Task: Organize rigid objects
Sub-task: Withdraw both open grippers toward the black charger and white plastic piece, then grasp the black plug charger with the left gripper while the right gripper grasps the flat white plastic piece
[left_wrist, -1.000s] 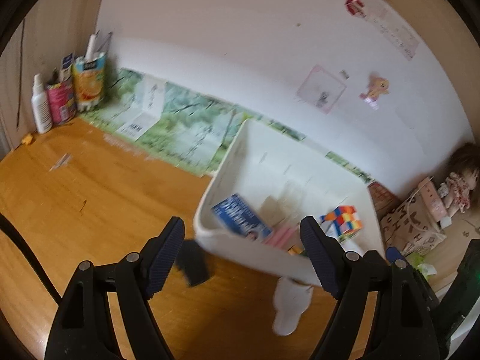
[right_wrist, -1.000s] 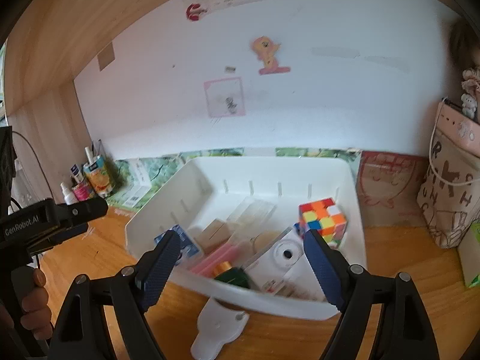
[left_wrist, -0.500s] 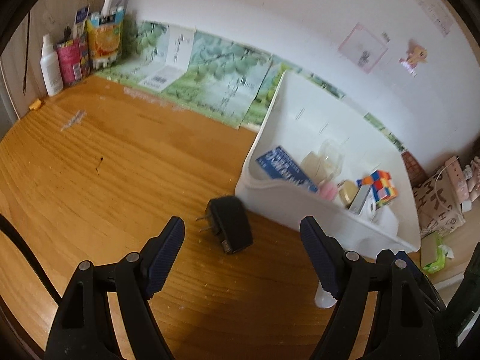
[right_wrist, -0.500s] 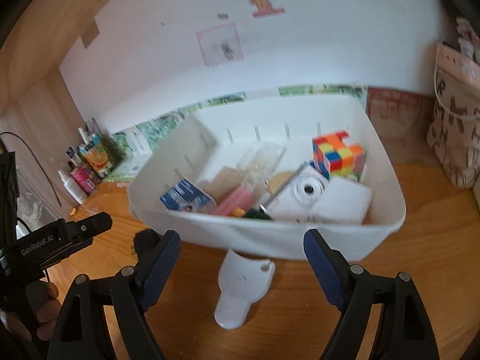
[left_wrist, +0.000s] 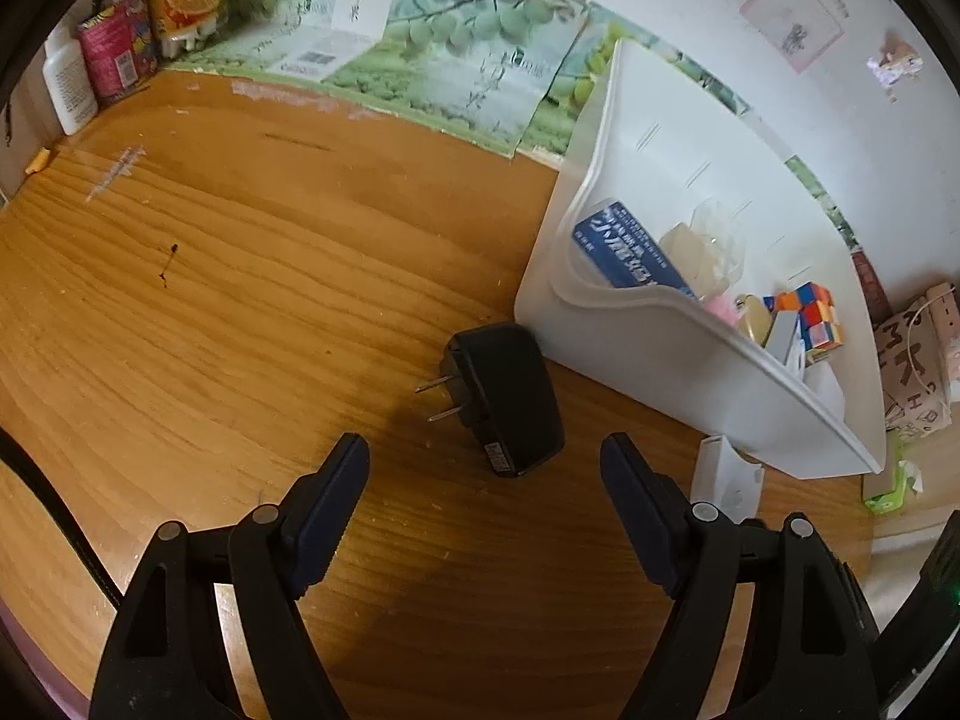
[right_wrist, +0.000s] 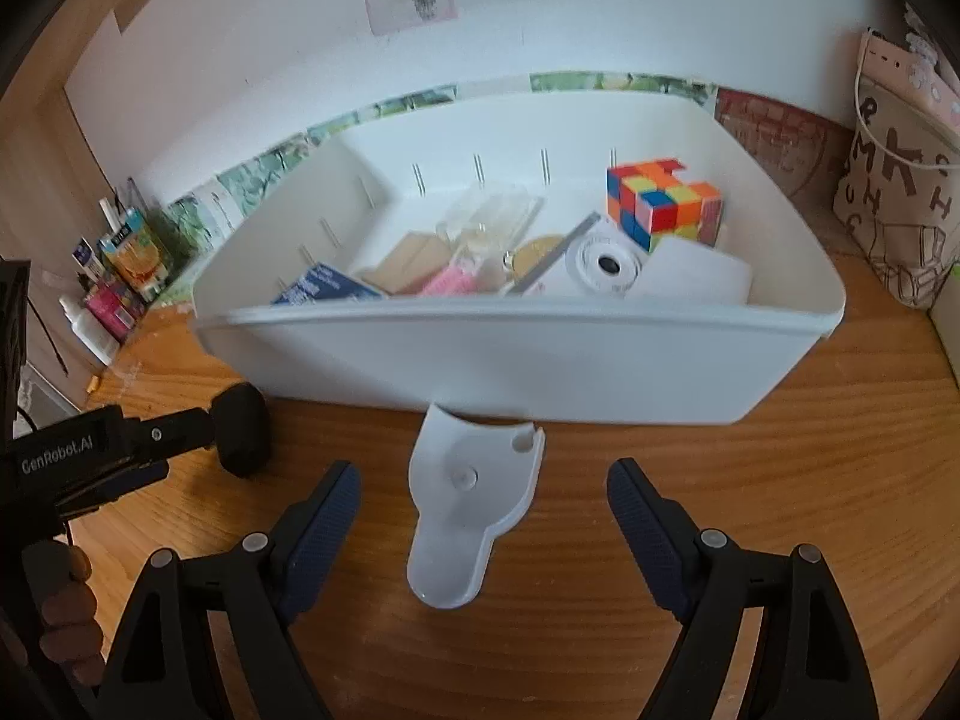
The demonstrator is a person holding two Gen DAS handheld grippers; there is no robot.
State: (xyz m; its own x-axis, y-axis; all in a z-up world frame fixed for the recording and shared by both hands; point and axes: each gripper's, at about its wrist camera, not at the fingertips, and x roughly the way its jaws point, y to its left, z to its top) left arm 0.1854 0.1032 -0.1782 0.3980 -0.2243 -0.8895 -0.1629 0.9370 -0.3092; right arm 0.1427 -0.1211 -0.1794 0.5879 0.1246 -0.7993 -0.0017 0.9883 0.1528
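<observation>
A black plug adapter (left_wrist: 501,399) lies on the wooden desk just left of a white bin (left_wrist: 672,354); it also shows in the right wrist view (right_wrist: 243,429). My left gripper (left_wrist: 485,468) is open and empty, just short of the adapter. A white plastic scoop-shaped piece (right_wrist: 465,498) lies in front of the bin (right_wrist: 510,360), and shows in the left wrist view (left_wrist: 726,477). My right gripper (right_wrist: 483,495) is open, its fingers on either side of the white piece, not touching it. The bin holds a colour cube (right_wrist: 660,201), a blue box (right_wrist: 321,291), a white roll (right_wrist: 606,267) and other items.
Bottles and cartons (left_wrist: 120,36) stand at the far left corner by a green printed sheet (left_wrist: 432,66) along the wall. A patterned bag (right_wrist: 900,192) stands right of the bin. The left gripper's body (right_wrist: 90,456) is seen at the left of the right wrist view.
Both grippers have tilted down and come closer to the desk. The adapter now sits between the left fingers' line, and the white piece between the right fingers. Both stay open.
</observation>
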